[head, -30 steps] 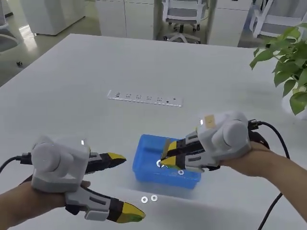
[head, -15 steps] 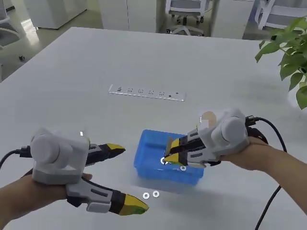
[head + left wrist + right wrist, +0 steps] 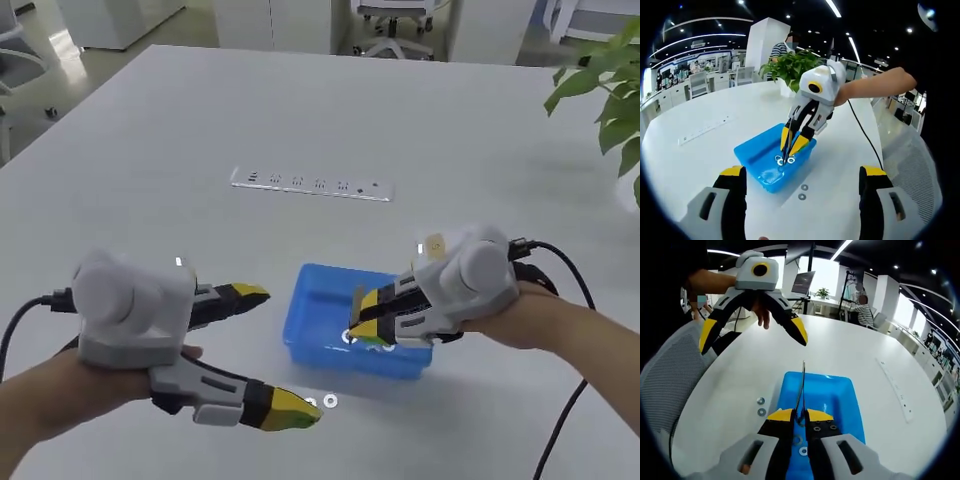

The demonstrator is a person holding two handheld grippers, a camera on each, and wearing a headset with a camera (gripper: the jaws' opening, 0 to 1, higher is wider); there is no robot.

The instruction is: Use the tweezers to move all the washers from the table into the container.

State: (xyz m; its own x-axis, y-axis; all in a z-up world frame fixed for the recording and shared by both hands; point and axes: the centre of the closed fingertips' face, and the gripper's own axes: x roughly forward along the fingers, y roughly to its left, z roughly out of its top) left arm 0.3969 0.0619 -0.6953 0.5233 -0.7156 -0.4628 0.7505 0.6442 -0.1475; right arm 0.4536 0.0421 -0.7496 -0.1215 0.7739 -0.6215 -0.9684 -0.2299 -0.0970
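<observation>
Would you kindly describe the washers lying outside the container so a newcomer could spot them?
On the white table, find the blue container. Just outside its near wall in the head view, two small washers lie side by side on bare tabletop; the other washers rest inside the container.

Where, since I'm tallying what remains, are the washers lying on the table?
Head view: two washers lie on the table at the blue container's near edge, by the left gripper.

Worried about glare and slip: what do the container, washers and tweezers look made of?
Container: probably plastic, glossy bright blue with soft highlights. Washers: likely metal, bright silvery rings. Tweezers in the right gripper: thin dark blades, maybe coated metal; hard to tell.
</observation>
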